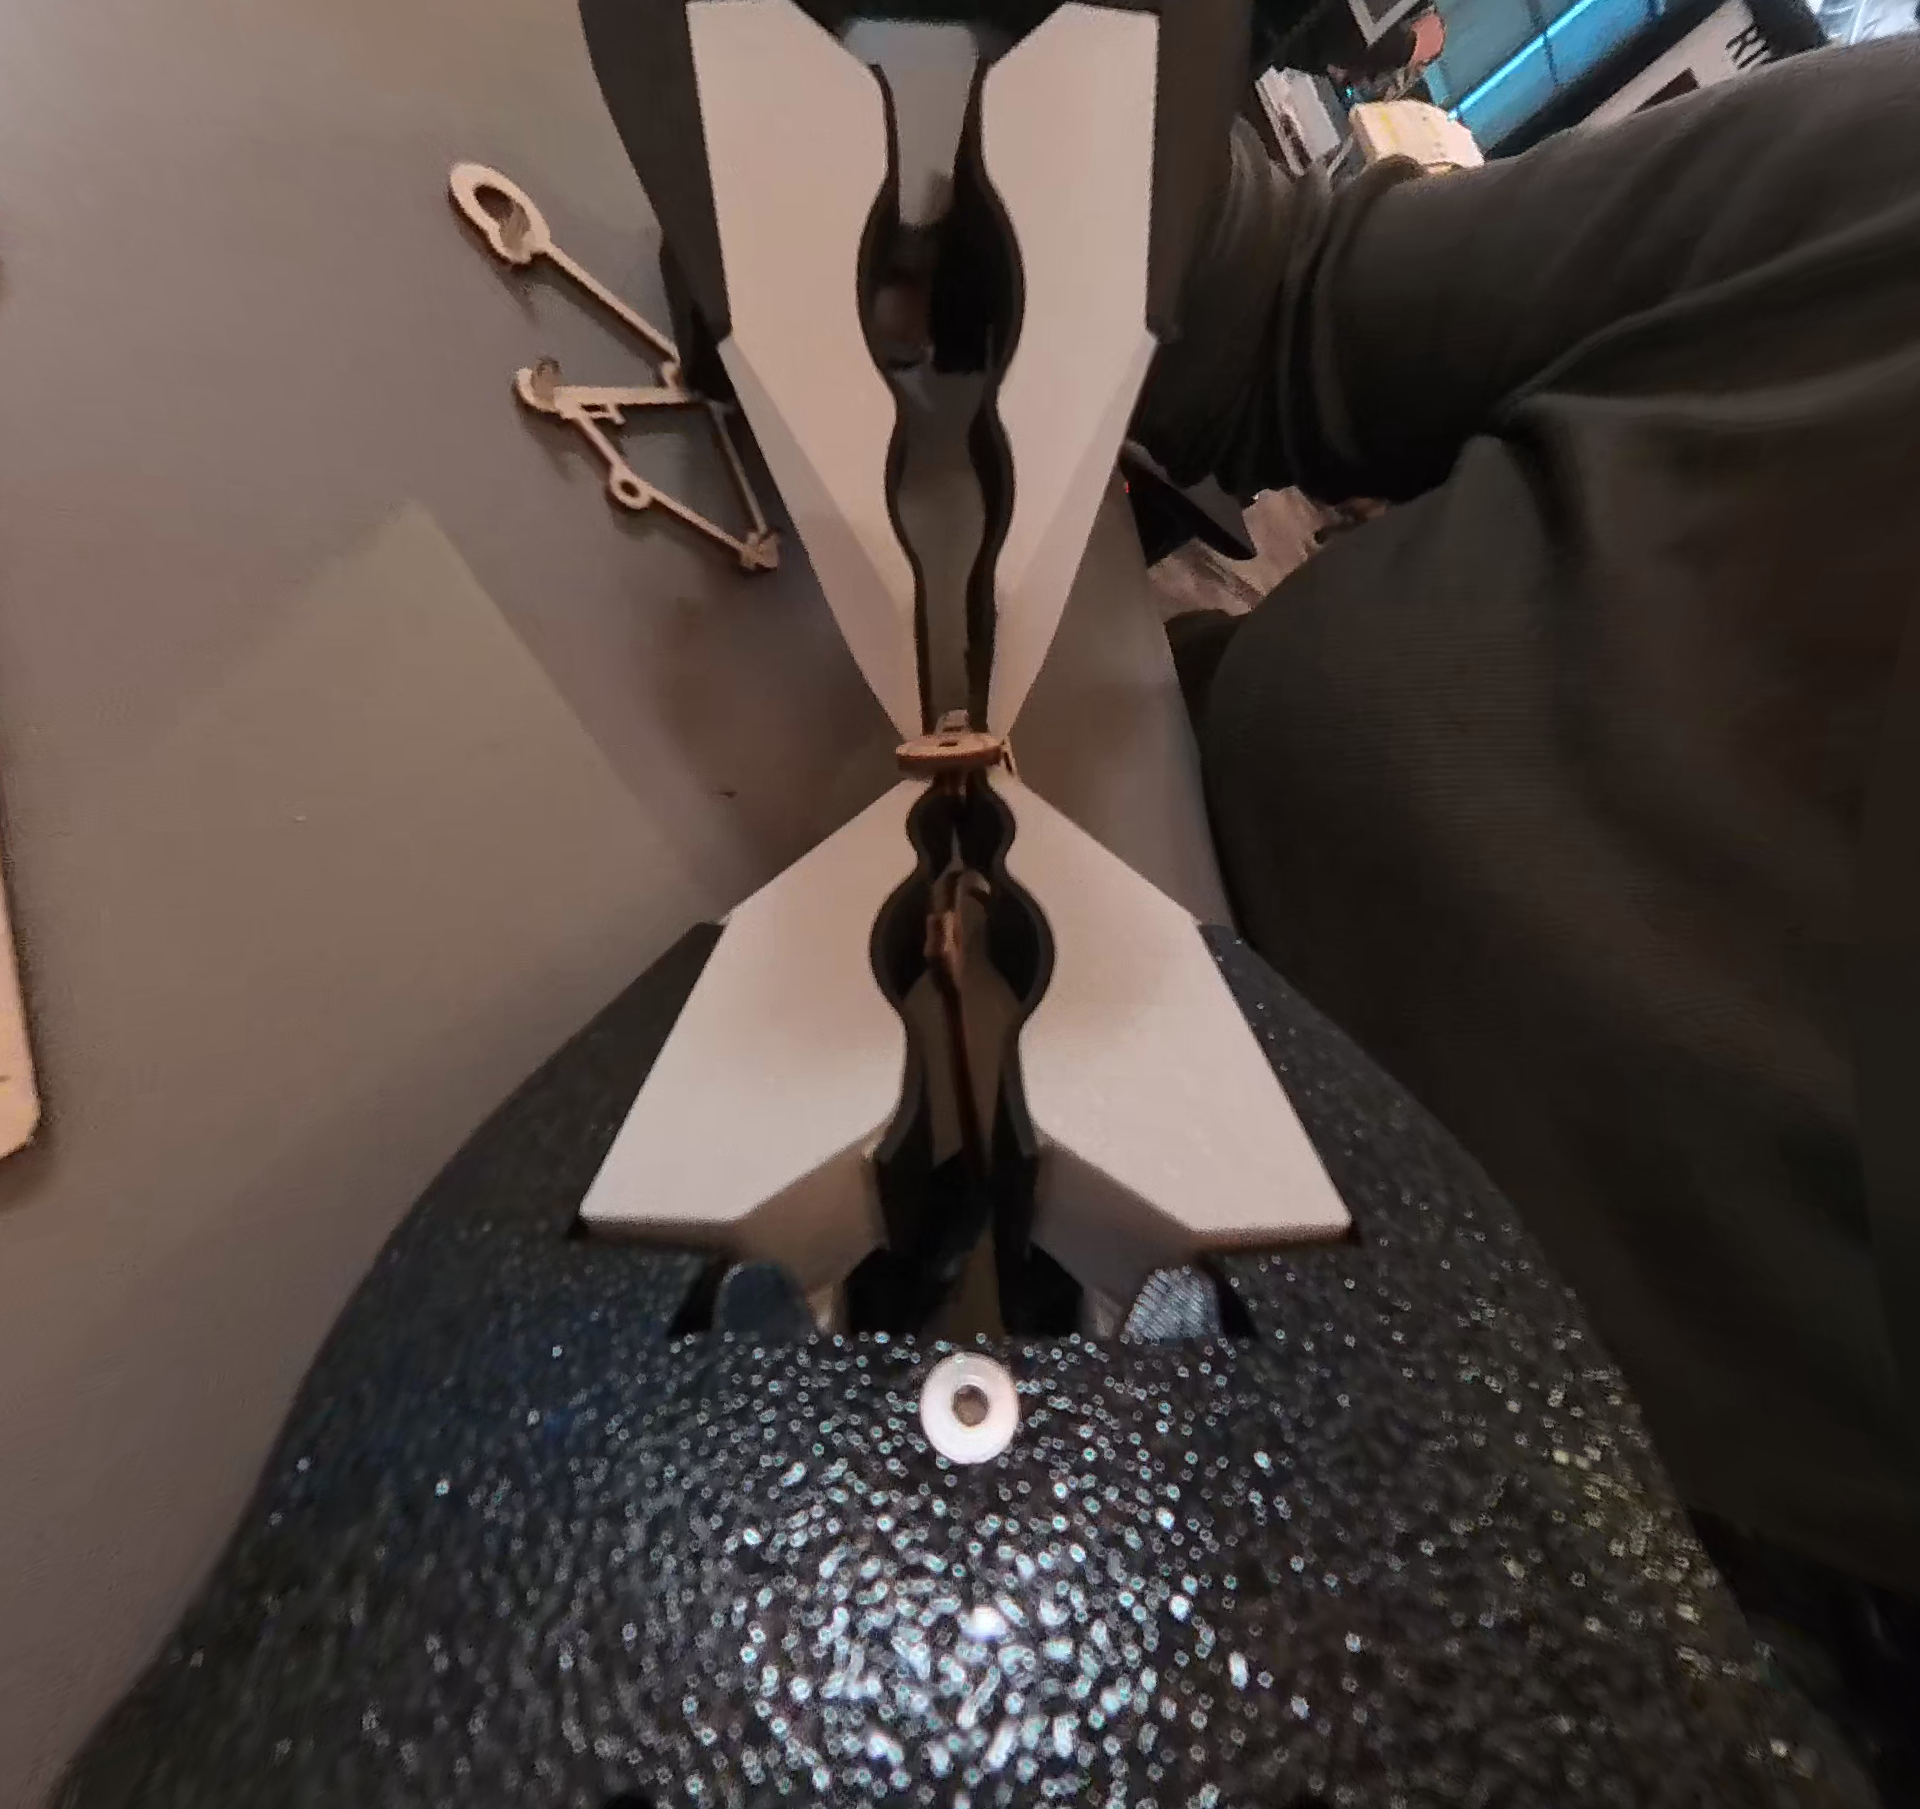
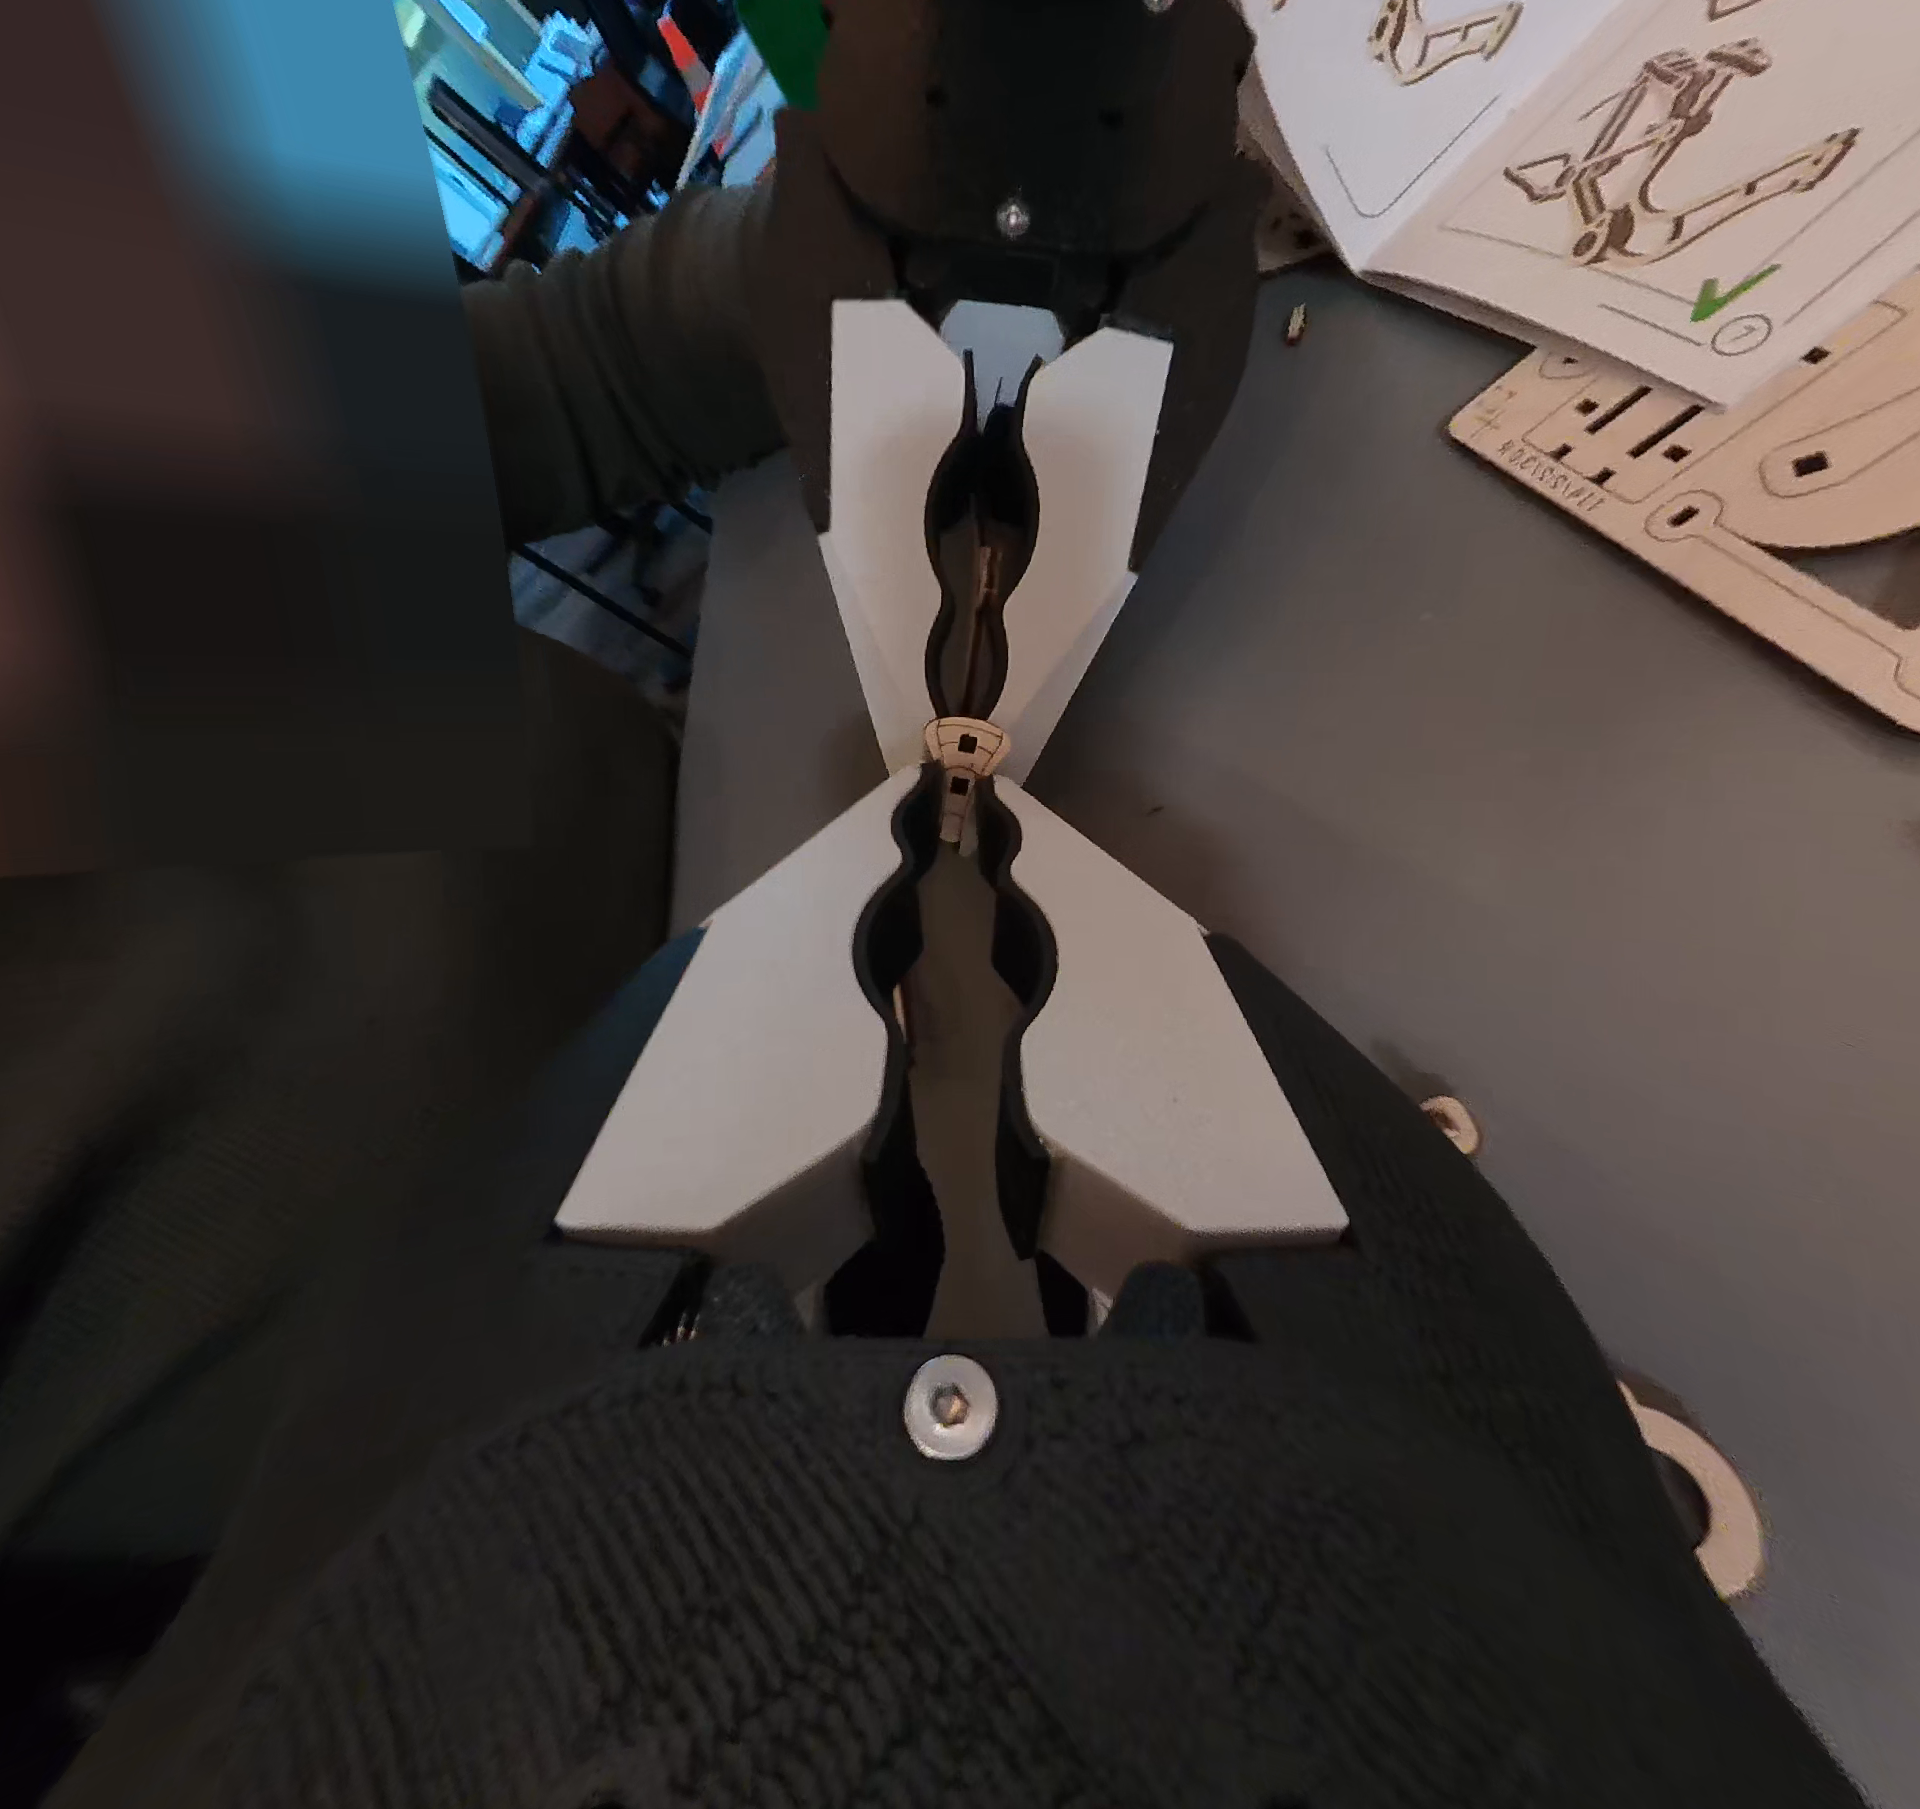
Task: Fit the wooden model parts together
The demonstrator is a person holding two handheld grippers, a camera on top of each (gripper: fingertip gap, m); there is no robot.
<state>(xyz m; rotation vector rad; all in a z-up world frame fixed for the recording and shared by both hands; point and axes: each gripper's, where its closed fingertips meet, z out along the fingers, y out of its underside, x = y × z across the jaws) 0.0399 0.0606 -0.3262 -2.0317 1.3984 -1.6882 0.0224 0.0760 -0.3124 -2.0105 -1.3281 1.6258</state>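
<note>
My two grippers face each other tip to tip above the grey table (image 1: 260,720). My left gripper (image 1: 951,785) is shut on a thin flat wooden part (image 1: 945,938) seen edge-on between its white fingers. My right gripper (image 2: 961,785) is shut on a small wooden strip (image 2: 958,805) with a square hole. A small fan-shaped wooden piece (image 2: 966,743) sits where the two tips meet; in the left wrist view it shows as a small disc (image 1: 940,749). The right gripper also shows at the top of the left wrist view (image 1: 951,710), and the left gripper at the top of the right wrist view (image 2: 971,710).
An assembled wooden linkage (image 1: 613,377) lies on the table at the left. An open instruction booklet (image 2: 1558,97) and a laser-cut wooden sheet (image 2: 1714,512) lie at the right. Round wooden pieces (image 2: 1704,1510) lie beside my right gripper. A person's dark sleeve (image 1: 1558,305) is close by. The tips of both grippers are at nearly the same place.
</note>
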